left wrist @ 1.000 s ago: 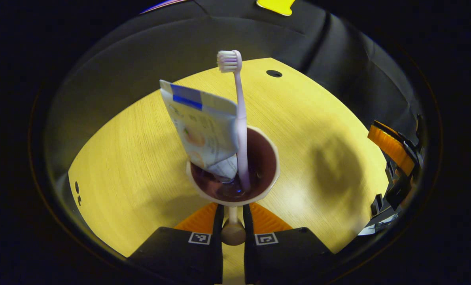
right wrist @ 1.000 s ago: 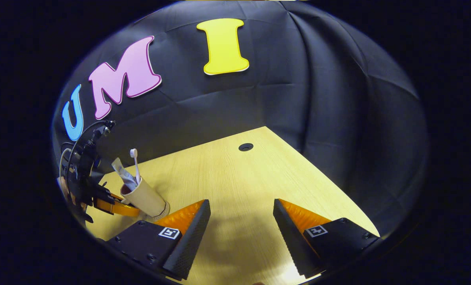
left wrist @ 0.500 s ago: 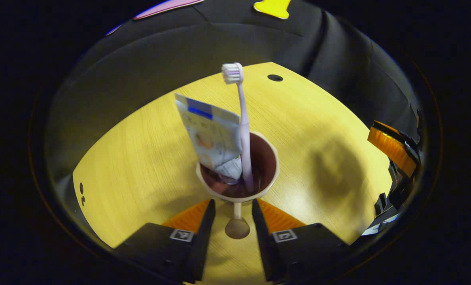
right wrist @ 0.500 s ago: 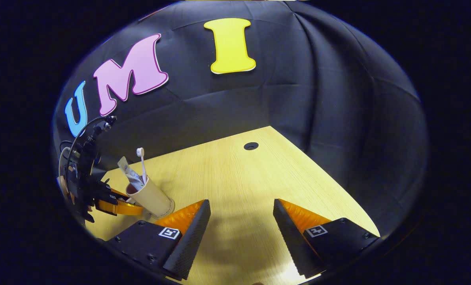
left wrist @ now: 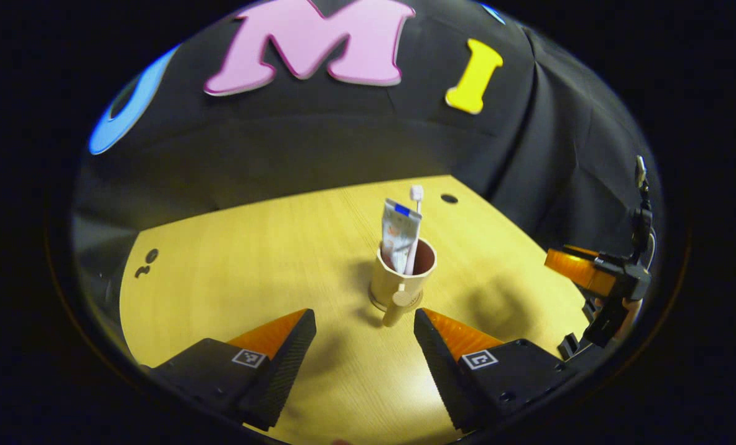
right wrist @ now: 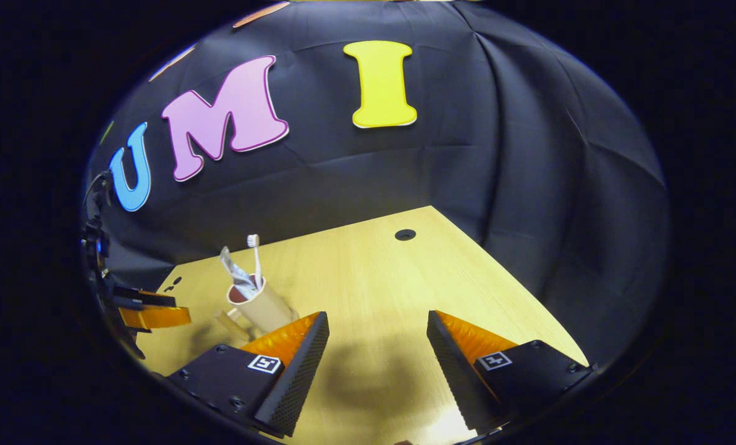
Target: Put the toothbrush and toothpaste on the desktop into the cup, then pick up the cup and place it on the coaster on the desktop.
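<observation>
A: What can't be made out in the left gripper view?

B: The thin round coaster (left wrist: 398,304) at six o'clock of the beige plastic cup with a side handle (left wrist: 401,283) is mostly covered by it; only a rim peeks out.

A: And inside the cup?

B: The lower ends of the pale pink toothbrush (left wrist: 414,227) and the white toothpaste tube with a blue stripe (left wrist: 398,232) are hidden; the tube's print is too small to tell.

A: The right gripper view?

B: The cup's base (right wrist: 281,316) is blocked by a finger (right wrist: 293,355).
</observation>
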`<state>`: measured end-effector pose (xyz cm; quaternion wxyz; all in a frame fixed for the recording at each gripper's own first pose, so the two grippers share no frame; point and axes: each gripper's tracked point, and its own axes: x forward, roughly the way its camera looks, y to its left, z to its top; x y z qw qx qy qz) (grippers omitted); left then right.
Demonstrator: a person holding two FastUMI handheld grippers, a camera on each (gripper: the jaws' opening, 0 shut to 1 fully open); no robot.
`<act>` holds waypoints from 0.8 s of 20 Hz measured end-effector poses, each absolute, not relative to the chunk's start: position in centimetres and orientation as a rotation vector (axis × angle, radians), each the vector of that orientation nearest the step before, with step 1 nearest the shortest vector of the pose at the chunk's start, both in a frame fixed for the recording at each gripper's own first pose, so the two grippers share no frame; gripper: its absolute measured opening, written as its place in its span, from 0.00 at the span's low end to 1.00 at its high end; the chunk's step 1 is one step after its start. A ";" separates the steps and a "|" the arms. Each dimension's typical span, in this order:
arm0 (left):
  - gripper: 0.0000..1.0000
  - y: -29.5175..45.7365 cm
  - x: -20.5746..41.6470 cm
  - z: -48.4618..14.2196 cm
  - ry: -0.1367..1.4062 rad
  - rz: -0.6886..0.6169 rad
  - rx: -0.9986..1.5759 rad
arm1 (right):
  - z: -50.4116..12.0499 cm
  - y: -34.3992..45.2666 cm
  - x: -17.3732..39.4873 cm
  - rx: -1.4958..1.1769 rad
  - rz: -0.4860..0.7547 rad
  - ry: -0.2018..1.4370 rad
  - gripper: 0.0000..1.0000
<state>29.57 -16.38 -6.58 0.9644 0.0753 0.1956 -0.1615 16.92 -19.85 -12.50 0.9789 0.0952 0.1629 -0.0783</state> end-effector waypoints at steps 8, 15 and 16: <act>0.98 -7.3 17.7 -0.2 0.029 -0.088 -0.021 | -6.3 -11.8 11.6 0.146 -0.110 0.260 0.98; 0.98 -1.6 9.0 1.0 -0.081 -0.058 -0.003 | -3.5 -3.5 5.3 0.073 -0.007 0.177 0.98; 0.98 -1.2 8.1 0.9 -0.090 -0.058 -0.004 | -3.4 -2.4 4.1 0.067 0.006 0.168 0.98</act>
